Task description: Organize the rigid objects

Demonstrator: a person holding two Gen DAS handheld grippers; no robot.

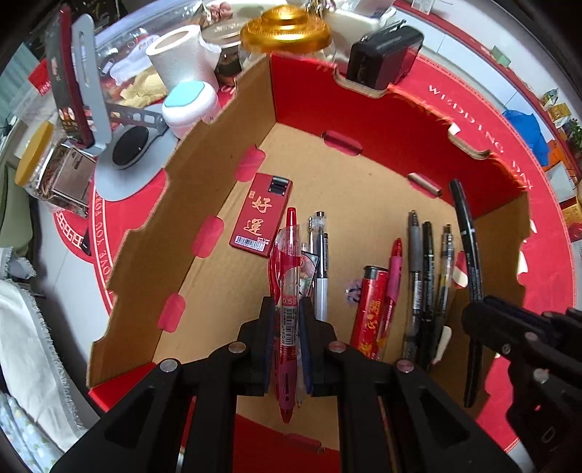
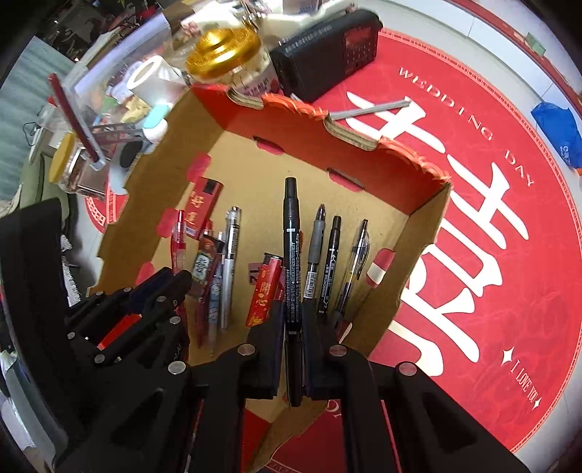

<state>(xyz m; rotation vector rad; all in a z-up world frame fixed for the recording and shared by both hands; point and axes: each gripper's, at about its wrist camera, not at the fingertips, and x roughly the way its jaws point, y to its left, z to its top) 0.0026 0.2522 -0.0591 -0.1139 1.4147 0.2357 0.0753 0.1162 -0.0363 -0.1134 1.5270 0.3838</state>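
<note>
A red-and-cardboard box (image 1: pixel 203 174) holds several pens, a red lighter (image 1: pixel 373 309) and a flat red case with gold characters (image 1: pixel 261 214). My left gripper (image 1: pixel 286 309) is shut on a red 0.5 gel pen in a clear sleeve (image 1: pixel 287 262), held above the box's left side. My right gripper (image 2: pixel 294 316) is shut on a black marker (image 2: pixel 292 233), held over the box's right half; it also shows at the right of the left wrist view (image 1: pixel 473 276). Black and clear pens (image 2: pixel 329 262) lie side by side on the box floor.
The box sits on a round red mat (image 2: pixel 491 225) with white lettering. Behind it stand a gold-lidded jar (image 1: pixel 287 25), a black radio (image 2: pixel 327 54), a paper roll (image 1: pixel 182 54), a white and blue tub (image 1: pixel 189 105) and a yellow-lidded jar (image 1: pixel 43 163). A grey stick (image 2: pixel 371 109) lies on the mat.
</note>
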